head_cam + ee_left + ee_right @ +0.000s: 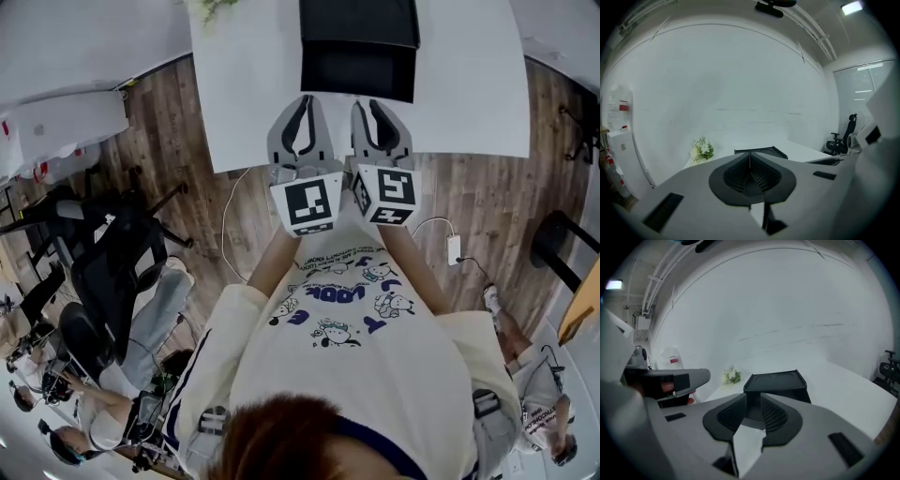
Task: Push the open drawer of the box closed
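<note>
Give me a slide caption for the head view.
Left gripper and right gripper side by side over the white table, facing the black box.

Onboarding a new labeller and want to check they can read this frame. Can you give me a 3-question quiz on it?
1. True or false: the left gripper has its jaws clamped on the black box.
2. Pick one. The left gripper and right gripper are: A) side by side at the near edge of the table, facing the box; B) one on each side of the box; C) resting on top of the box.
3. What else sits on the table, and where?
Key: 1 false, its jaws are shut on nothing. 2 A. 3 flowers, at its far left corner.
</note>
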`<action>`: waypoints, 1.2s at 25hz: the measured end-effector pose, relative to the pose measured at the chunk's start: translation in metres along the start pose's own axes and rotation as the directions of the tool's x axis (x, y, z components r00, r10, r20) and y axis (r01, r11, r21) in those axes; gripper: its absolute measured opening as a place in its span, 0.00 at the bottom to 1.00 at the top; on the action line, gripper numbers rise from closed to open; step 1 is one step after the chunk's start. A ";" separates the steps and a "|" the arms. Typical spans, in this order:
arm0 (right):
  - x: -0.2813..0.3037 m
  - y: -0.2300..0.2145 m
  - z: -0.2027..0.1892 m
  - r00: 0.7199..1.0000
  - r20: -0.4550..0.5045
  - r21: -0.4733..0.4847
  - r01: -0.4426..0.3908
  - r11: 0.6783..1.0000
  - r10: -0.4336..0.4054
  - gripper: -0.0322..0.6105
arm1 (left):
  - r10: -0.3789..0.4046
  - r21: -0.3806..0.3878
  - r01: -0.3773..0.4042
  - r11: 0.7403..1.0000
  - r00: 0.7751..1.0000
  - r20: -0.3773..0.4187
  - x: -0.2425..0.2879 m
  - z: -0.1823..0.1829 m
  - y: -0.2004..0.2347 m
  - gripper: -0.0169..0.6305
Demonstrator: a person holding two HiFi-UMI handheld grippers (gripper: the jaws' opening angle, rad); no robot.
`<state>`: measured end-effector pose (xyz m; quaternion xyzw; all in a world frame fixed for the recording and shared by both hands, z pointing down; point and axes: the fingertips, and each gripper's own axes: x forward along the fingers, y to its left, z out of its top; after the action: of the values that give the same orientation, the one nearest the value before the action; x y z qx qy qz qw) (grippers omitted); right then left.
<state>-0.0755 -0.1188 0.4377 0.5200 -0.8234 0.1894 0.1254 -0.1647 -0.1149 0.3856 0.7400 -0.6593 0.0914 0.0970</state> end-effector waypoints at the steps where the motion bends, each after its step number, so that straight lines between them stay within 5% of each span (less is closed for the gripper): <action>1: 0.001 0.000 -0.003 1.000 -0.009 -0.005 0.007 1.000 -0.007 0.19 | -0.003 -0.005 0.003 1.000 1.000 -0.007 0.001 -0.002 0.002 0.05; 30: 0.056 -0.037 -0.098 0.949 -0.291 0.057 0.148 0.987 -0.125 0.23 | -0.165 -0.009 0.166 0.986 0.971 -0.171 0.070 -0.050 0.004 0.05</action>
<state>-0.0655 -0.1349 0.5546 0.5475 -0.7505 0.2855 0.2354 -0.1613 -0.1697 0.4522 0.7821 -0.5841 0.1479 0.1586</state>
